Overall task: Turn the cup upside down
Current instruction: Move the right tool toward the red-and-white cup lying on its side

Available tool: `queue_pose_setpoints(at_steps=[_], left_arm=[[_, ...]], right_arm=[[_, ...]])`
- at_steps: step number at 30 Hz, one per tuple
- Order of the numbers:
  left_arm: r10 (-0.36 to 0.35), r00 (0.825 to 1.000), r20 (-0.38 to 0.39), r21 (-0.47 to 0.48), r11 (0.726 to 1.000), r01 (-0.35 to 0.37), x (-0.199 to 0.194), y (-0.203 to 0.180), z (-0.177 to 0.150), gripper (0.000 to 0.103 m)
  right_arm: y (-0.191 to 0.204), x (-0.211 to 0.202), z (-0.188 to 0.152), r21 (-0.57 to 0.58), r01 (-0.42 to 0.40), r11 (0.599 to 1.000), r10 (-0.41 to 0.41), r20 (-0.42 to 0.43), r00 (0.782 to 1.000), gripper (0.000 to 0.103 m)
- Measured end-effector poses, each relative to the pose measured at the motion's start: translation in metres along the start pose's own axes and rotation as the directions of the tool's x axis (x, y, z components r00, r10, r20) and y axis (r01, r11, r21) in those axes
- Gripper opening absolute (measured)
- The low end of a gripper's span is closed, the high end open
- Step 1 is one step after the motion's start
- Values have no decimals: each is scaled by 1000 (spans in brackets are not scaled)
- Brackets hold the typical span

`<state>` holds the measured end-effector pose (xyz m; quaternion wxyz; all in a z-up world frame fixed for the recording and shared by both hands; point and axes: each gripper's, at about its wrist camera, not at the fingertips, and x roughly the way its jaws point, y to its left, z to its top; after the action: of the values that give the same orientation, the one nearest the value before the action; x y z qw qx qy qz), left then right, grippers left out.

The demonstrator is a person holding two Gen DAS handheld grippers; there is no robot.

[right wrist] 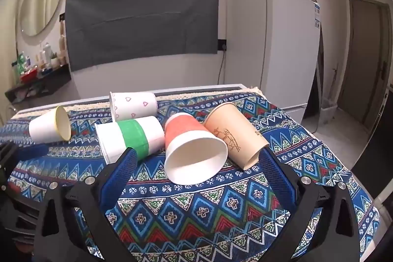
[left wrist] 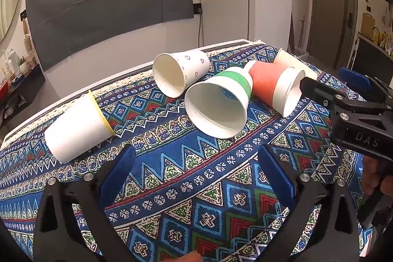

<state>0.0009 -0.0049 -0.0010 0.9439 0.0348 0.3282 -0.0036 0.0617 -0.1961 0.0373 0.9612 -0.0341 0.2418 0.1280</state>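
Note:
Several paper cups lie on their sides on the patterned cloth. A red-banded cup (right wrist: 194,151) lies mouth toward me, right in front of my open right gripper (right wrist: 196,158); it also shows in the left wrist view (left wrist: 275,87). A green-banded cup (right wrist: 132,136) (left wrist: 221,104), a heart-print cup (right wrist: 133,106) (left wrist: 181,73), a yellow-rimmed cup (right wrist: 49,127) (left wrist: 78,124) and a tan bamboo-print cup (right wrist: 233,134) lie around it. My left gripper (left wrist: 196,158) is open and empty over bare cloth, short of the green-banded cup.
The table with the blue patterned cloth (right wrist: 201,210) ends at a lace edge at the back. A white fridge (right wrist: 272,41) stands behind on the right, a grey covered panel (right wrist: 142,19) on the wall. The right gripper's body (left wrist: 356,114) shows at the left view's right.

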Motion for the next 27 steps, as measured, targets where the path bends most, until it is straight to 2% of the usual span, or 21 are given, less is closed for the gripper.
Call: queue_pose_setpoints(at_steps=[20, 27], left_arm=[[6, 1000, 5, 5, 1000, -6, -2, -4, 0, 97], [4, 1000, 6, 4, 1000, -4, -3, -3, 0, 97]], right_arm=[[2, 6, 0, 7, -4, 1000, 4, -19, 1000, 95], [2, 10, -1, 25, -14, 1000, 15, -64, 998, 95]])
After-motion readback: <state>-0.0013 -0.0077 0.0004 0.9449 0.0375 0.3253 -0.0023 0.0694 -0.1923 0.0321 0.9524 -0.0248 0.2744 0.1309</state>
